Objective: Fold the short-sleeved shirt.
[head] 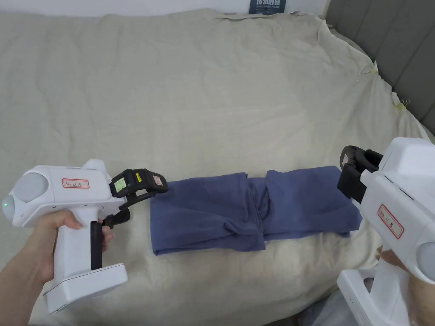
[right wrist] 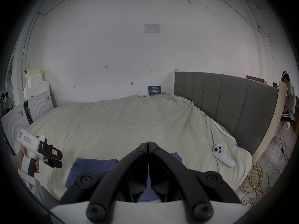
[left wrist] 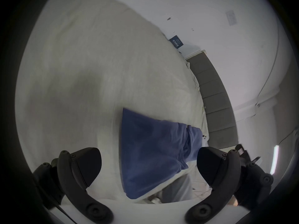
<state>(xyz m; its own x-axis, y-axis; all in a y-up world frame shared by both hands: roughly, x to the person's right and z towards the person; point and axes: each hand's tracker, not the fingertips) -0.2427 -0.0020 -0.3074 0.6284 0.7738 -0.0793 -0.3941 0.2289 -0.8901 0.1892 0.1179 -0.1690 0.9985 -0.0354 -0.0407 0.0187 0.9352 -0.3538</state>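
Shirt [head: 250, 210] is laid folded on the bed [head: 191, 97]; left gripper [left wrist: 148, 166] at 9 o'clock is spread wide and empty, right gripper [right wrist: 148, 144] at 3 o'clock is closed on nothing.

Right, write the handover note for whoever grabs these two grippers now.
Left gripper: open, holding nothing, just off the left end of the blue shirt.
Right gripper: shut, jaws together with no cloth seen between them, at the shirt's right end.
Shirt: lies on the bed cover near the front edge, already folded into a long narrow strip, bunched at the middle.
Left to do: probably fold the strip end over end and smooth it.
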